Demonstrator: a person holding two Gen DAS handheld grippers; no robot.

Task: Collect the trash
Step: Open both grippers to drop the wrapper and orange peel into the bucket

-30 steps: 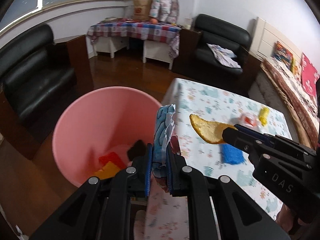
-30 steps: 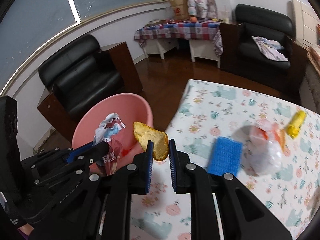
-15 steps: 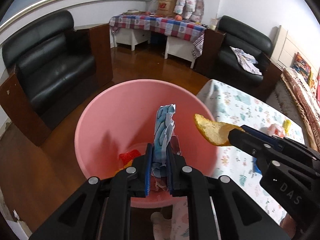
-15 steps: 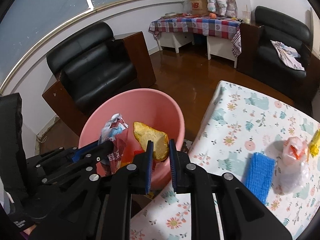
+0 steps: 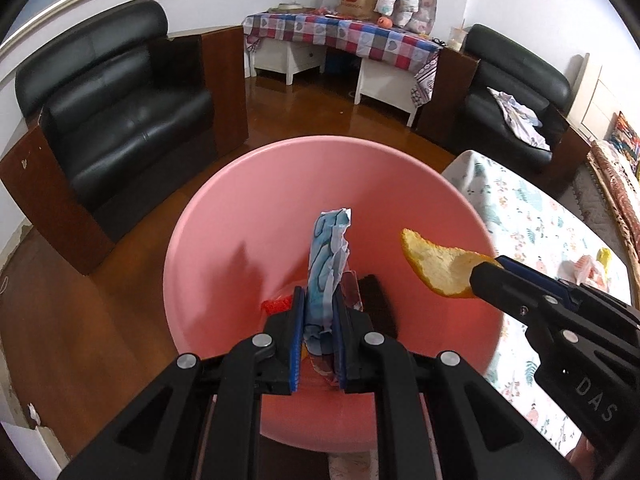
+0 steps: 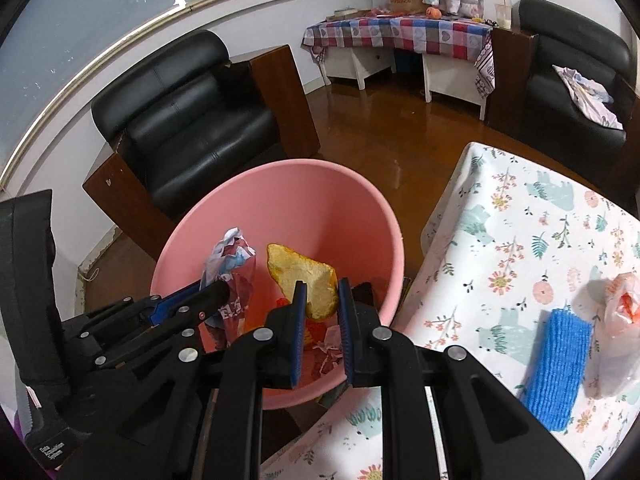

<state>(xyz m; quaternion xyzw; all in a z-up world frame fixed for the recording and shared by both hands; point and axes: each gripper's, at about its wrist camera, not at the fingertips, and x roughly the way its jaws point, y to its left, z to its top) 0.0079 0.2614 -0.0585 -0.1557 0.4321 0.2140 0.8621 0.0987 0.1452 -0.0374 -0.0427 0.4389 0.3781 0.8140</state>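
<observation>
A pink bin (image 5: 248, 200) (image 6: 320, 200) stands on the floor beside the table. My left gripper (image 5: 318, 316) (image 6: 218, 290) is shut on a crumpled blue and white wrapper (image 5: 330, 256) (image 6: 232, 264), held upright over the bin's mouth. My right gripper (image 6: 322, 300) (image 5: 486, 270) is shut on a piece of orange peel (image 6: 304, 276) (image 5: 438, 266), also over the bin, to the right of the wrapper. Red, yellow and black scraps (image 5: 276, 304) lie in the bin's bottom.
The table with a flowered cloth (image 6: 520, 240) is to the right and carries a blue sponge cloth (image 6: 558, 364), a plastic bag (image 6: 618, 328) and a small yellow item (image 5: 604, 256). Black armchairs (image 5: 120, 112) and a checked side table (image 5: 344, 36) stand on the wooden floor beyond.
Both grippers have moved left from the table's edge to over the pink bin and dipped toward it, each still holding its piece. The bin now fills the middle of both views.
</observation>
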